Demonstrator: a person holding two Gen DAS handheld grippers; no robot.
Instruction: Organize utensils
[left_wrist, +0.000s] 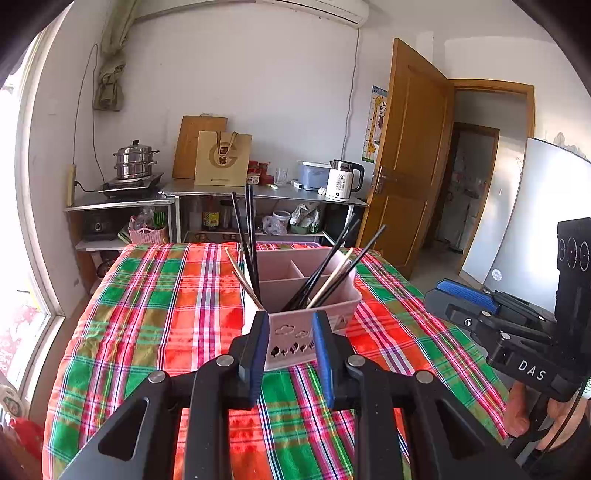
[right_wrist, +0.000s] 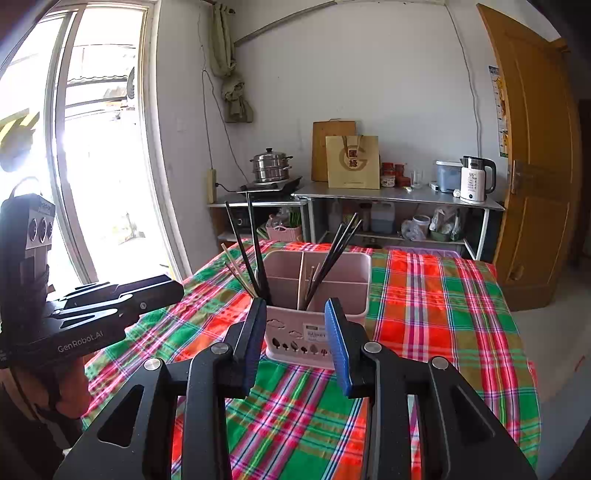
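Pink caddy (right_wrist: 334, 284): matt smooth plastic, paper label on its near wall; woven plaid tablecloth (right_wrist: 443, 302) under it. Chopsticks: glossy black (right_wrist: 255, 254) plus pale bare wood (left_wrist: 332, 280). Gripper pads (right_wrist: 338, 343): ribbed blue rubber on matt black plastic.

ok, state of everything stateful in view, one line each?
left gripper: open, empty
right gripper: open, empty
pink utensil holder: upright on the plaid tablecloth
black chopsticks: standing in the holder, leaning
wooden chopsticks: in the holder, leaning
door: open
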